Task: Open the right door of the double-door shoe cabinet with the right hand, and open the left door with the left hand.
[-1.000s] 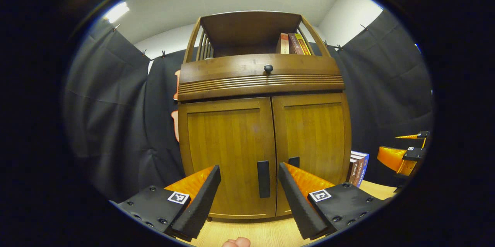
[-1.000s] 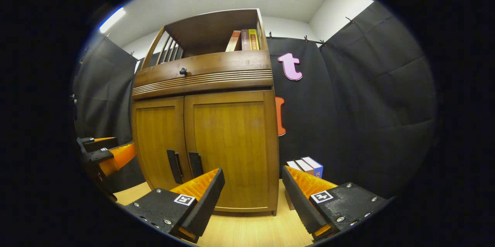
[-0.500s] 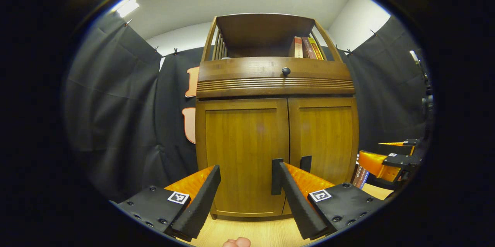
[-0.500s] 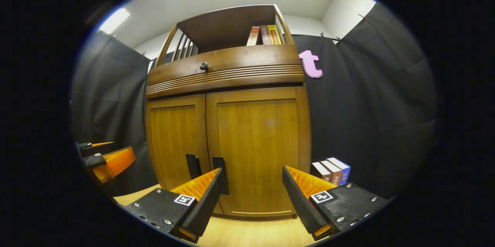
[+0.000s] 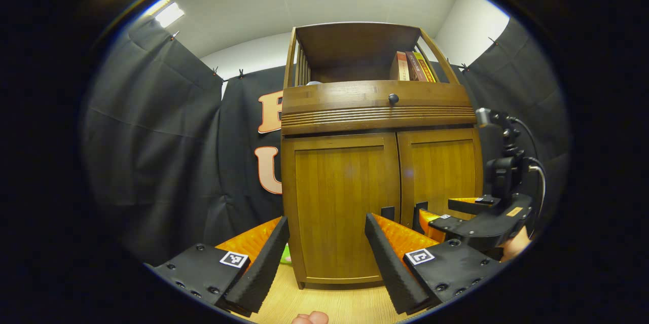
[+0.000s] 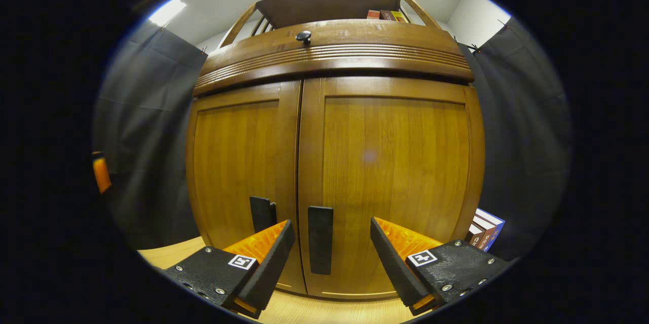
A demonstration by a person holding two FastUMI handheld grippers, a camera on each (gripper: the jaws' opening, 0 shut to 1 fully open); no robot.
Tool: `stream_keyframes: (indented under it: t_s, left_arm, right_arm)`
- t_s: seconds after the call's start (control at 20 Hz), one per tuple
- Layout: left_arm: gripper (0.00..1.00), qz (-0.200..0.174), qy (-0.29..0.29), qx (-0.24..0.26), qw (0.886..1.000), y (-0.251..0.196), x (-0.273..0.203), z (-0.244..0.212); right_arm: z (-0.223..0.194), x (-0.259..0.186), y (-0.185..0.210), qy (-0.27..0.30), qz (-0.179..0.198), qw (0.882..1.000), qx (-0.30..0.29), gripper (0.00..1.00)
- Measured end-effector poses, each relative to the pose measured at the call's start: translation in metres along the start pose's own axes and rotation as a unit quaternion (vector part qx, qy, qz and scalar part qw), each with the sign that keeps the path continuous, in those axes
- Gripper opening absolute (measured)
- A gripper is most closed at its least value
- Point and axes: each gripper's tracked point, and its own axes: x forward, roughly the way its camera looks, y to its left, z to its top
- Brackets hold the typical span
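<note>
Right tongs (image 6: 329,263) nearer, bracketing handle (image 6: 320,239).

- Left gripper view looks up from low, left of the shoe cabinet (image 5: 377,182), farther off.
- Right gripper view faces the shoe cabinet (image 6: 334,162) close, head-on.
- Shared: cabinet front at 12 o'clock.

Black screw-studded gripper housings (image 6: 459,268) with small square black-and-white marker tags; ribbed orange panels behind fingers; black camera mast with looping cables on right gripper (image 5: 499,197)
</note>
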Motion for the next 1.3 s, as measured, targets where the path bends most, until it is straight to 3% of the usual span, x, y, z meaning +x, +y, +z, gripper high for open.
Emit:
stream_keyframes:
  t_s: [0.45,0.5,0.55,0.6,0.65,0.7,0.75,0.8,0.9,0.95,1.0,1.15,1.2,1.25,1.3]
  left_arm:
    - [1.0,0.027,0.003,-0.002,1.0,0.025,-0.012,-0.005]
    - [1.0,0.029,0.003,-0.001,1.0,0.027,-0.012,-0.005]
    - [1.0,0.033,0.001,0.0,0.999,0.03,-0.011,-0.005]
    - [0.99,0.036,0.001,0.002,0.999,0.034,-0.01,-0.005]
    - [0.99,0.038,0.001,0.003,0.999,0.035,-0.008,-0.006]
    - [1.0,0.039,0.002,0.002,0.999,0.036,-0.007,-0.006]
    - [0.99,0.039,0.003,0.001,0.999,0.037,-0.007,-0.009]
    - [0.99,0.039,0.003,0.0,0.999,0.036,-0.006,-0.009]
    - [0.99,0.042,-0.001,-0.004,0.999,0.038,-0.005,-0.009]
    - [0.99,0.043,-0.001,-0.006,0.999,0.038,-0.004,-0.009]
    - [0.99,0.04,-0.001,-0.009,0.999,0.036,-0.003,-0.009]
    - [0.99,0.039,-0.004,-0.005,0.999,0.034,-0.004,-0.007]
    - [0.99,0.04,-0.005,-0.003,0.999,0.033,-0.005,-0.007]
    - [0.99,0.038,-0.006,0.0,0.999,0.031,-0.006,-0.006]
    - [0.99,0.036,-0.005,0.002,0.999,0.028,-0.008,-0.007]
  right_arm:
    - [-0.026,0.047,-0.011,0.011,-0.031,0.999,0.013,0.93]
    - [-0.03,0.05,-0.013,0.018,-0.033,0.999,0.013,1.0]
    - [-0.034,0.052,-0.014,0.025,-0.037,0.999,0.014,0.92]
    - [-0.033,0.053,-0.014,0.021,-0.04,0.999,0.012,0.91]
    - [-0.035,0.054,-0.014,0.021,-0.041,0.999,0.013,0.79]
    - [-0.033,0.05,-0.013,0.018,-0.041,0.999,0.013,0.87]
    - [-0.034,0.05,-0.012,0.014,-0.04,0.999,0.019,0.77]
    - [-0.035,0.05,-0.011,0.01,-0.038,0.999,0.024,0.96]
    - [-0.039,0.051,-0.007,0.01,-0.031,0.999,0.025,0.8]
    - [-0.039,0.054,-0.003,0.015,-0.026,0.999,0.024,0.76]
    - [-0.04,0.055,0.004,0.022,-0.018,0.999,0.022,0.56]
    - [-0.042,0.056,0.01,0.02,-0.007,1.0,0.008,0.35]
    - [-0.041,0.055,0.01,0.016,-0.003,1.0,0.014,0.24]
    - [-0.043,0.055,0.01,0.022,0.0,0.999,0.023,0.33]
    - [-0.043,0.054,0.01,0.024,0.002,0.999,0.028,0.31]
